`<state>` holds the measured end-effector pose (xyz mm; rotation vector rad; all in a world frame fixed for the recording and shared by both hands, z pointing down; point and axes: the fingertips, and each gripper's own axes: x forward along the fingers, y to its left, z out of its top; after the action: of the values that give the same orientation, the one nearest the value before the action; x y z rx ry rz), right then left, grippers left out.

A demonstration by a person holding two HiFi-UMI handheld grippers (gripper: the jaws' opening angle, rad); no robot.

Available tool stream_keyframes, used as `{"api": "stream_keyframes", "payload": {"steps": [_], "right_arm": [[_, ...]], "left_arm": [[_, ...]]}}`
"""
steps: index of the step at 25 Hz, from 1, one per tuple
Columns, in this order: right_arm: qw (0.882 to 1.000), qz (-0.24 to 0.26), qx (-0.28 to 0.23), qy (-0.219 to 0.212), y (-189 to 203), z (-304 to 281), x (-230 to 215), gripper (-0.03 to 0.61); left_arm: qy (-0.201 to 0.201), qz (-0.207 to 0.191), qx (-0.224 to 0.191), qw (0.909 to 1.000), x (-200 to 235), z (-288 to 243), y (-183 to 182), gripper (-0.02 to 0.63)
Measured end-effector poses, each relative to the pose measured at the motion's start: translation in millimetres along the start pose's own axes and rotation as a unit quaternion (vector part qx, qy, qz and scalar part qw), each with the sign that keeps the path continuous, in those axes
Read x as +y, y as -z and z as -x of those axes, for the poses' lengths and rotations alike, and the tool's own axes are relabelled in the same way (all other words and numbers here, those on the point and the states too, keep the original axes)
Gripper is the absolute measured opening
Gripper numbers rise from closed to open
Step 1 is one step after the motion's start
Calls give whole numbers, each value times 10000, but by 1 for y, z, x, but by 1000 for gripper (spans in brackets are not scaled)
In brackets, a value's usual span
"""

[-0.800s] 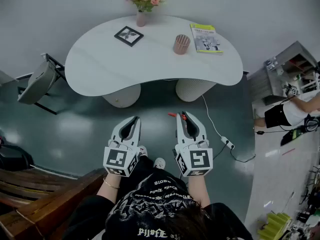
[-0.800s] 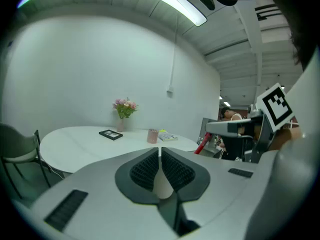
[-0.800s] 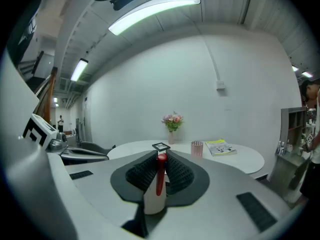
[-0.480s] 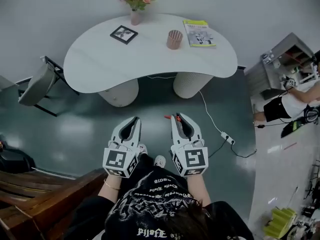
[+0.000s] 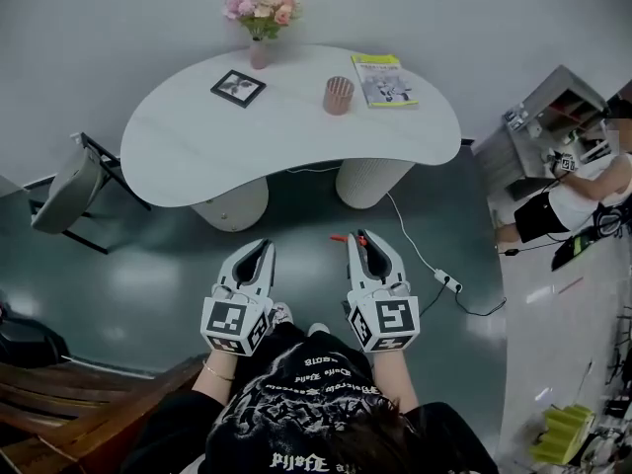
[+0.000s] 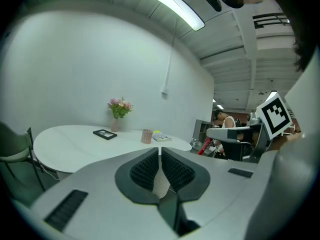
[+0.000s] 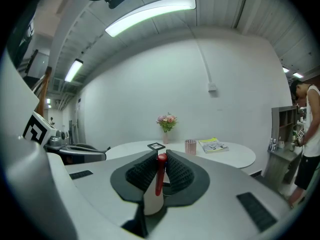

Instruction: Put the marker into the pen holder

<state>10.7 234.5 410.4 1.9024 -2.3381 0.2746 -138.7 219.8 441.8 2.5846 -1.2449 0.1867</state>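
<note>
A red marker [image 7: 159,173] stands clamped between the pads of my right gripper [image 7: 161,160], and its tip pokes out to the left of the jaws in the head view, marker [image 5: 339,238]. My right gripper [image 5: 361,238] is shut on it, held over the floor short of the white table [image 5: 197,136]. The pink pen holder [image 5: 338,95] stands on the table's far side, pen holder [image 7: 190,146] well ahead of the jaws. My left gripper [image 5: 255,252] hangs beside the right one, shut with nothing in it, left gripper [image 6: 160,154].
On the table are a vase of flowers [image 5: 260,23], a black picture frame [image 5: 237,88] and a yellow-green booklet [image 5: 384,79]. A chair [image 5: 64,186] stands at the left, a cable and power strip [image 5: 446,282] lie on the floor, and a person [image 5: 573,200] stands by shelves at the right.
The view has shifted slightly; the table and both grippers sit a little lower and further left in the picture. The marker stays held in the right gripper.
</note>
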Motion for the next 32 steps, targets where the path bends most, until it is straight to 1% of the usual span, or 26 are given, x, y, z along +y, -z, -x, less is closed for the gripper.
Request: {"api": "stream_keyframes", "payload": {"steps": [6,9,12,16,19,24,29,32], "right_arm": [[9998,-49,-94,195,-3,-14,13,72],[9996,-57,-24,286,1,-18,17,72],[9992,-92,2,401,0,-17,17,72],[9984,-99,-21,563,-1,-19,10,72],[9980,-91,-17,621,1,-25,0,72],[9981,-63,-37,616,2,-42,-15,72],[9982,-96,-136,580,-11,-65,-37,72],[9986,-136,-109,507,-12,-83,-53,72]], "left_arm": [[235,-61,8,9997,20,2,-1,35],[377,18,-32,9993,26,2,-3,35],[469,74,-5,9989,27,3,-2,35],[530,27,44,9986,31,-2,2,35],[498,40,81,9987,34,-9,7,35],[310,82,168,9993,45,-18,14,35],[222,52,166,9996,50,-38,3,35],[163,82,111,9998,49,-56,-6,35]]}}
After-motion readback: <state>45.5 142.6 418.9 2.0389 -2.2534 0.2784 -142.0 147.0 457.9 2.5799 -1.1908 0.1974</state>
